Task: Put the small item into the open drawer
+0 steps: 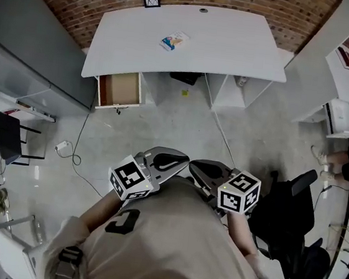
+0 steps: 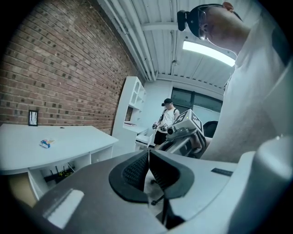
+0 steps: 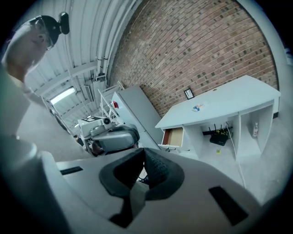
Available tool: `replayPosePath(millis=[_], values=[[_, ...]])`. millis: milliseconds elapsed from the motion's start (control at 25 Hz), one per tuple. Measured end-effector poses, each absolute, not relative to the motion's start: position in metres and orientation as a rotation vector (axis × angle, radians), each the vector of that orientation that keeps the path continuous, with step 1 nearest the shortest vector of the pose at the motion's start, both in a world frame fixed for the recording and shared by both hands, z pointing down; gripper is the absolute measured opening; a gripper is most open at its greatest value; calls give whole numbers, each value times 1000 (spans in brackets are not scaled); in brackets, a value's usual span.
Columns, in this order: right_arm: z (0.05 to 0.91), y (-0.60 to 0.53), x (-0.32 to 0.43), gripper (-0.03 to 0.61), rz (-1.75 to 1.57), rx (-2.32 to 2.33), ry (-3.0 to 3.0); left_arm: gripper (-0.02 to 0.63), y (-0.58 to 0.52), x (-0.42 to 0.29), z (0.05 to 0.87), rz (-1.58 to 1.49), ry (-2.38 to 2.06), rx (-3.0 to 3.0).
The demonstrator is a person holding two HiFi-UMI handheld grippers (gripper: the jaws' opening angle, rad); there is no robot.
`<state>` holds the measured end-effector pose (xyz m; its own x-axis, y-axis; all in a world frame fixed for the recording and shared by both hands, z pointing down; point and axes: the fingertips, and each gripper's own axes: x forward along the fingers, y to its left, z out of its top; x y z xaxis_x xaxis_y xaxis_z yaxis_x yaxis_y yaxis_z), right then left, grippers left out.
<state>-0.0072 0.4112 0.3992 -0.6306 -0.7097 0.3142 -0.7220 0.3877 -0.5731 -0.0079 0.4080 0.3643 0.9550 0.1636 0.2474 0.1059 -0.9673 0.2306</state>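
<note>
Far ahead of left claw (image 1: 171,160) and right claw (image 1: 212,169), both closed on nothing: small packet (image 1: 173,40) on worktop (image 1: 235,42), slightly nearer the left, open drawer (image 1: 120,89) lower-left of it.

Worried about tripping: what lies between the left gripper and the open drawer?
Only bare grey concrete floor between the left gripper and the open wood-lined drawer, as the head view shows; a thin cable trails just left.
</note>
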Motion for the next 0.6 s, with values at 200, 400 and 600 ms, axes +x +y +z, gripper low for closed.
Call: replayPosePath(millis=[200,400,600], values=[[395,412,21,5,1120,1378,-2665,6,408,13,362,425,168,2900],[395,407,25,5,1133,1310,-2714,5,397,13,356,411,97,2913],[393,395,27,5,1162,1300,-2714,5,354,2,352,463,-49,2978]])
